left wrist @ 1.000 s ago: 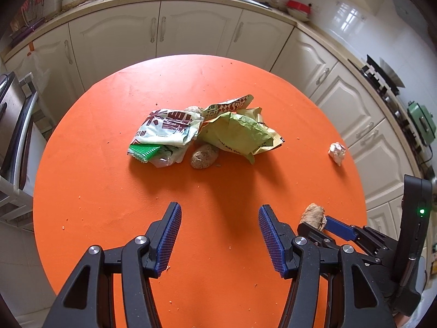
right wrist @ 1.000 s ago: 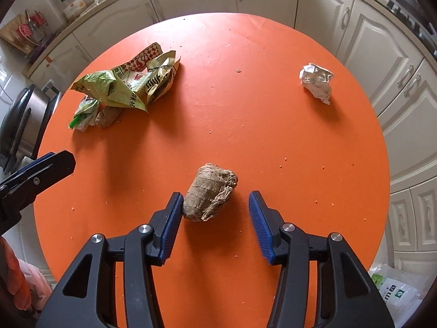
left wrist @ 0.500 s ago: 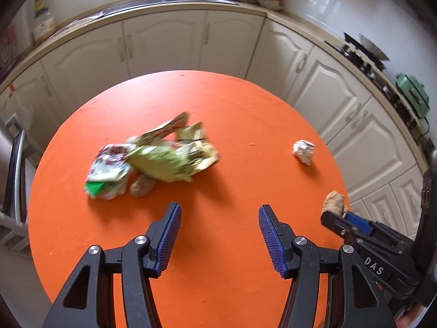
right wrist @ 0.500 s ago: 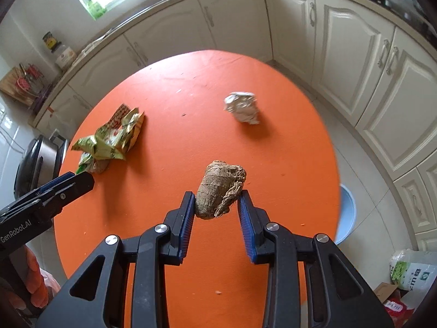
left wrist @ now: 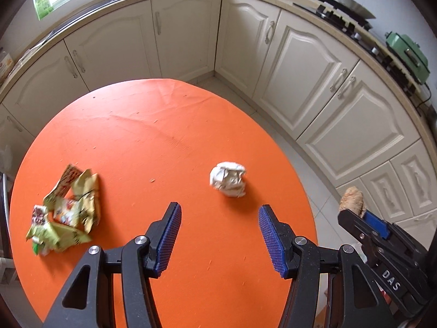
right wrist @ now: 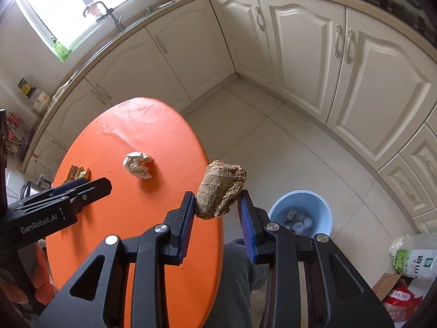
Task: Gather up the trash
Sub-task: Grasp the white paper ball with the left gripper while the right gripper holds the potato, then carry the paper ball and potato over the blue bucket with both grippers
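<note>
Two hand-held grippers: the right hand-held gripper (right wrist: pixel 217 209) clamps a brown lump (right wrist: pixel 221 190) beyond the bench (left wrist: pixel 164 142) edge, near the bucket (right wrist: pixel 323 205); the left hand-held gripper (left wrist: pixel 220 222) gapes above a paper ball (left wrist: pixel 229 179).

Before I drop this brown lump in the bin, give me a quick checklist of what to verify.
1. Lump held between the right gripper fingers: ok.
2. Lump lifted off the table: ok.
3. Bin open, with room on top of the trash inside: ok.
4. Lump directly over the bin: not ok; it sits at the table edge, left of the bin.
5. Left gripper open and clear of the drop path: ok.
6. Table cleared: not ok; paper ball and wrappers remain.
</note>
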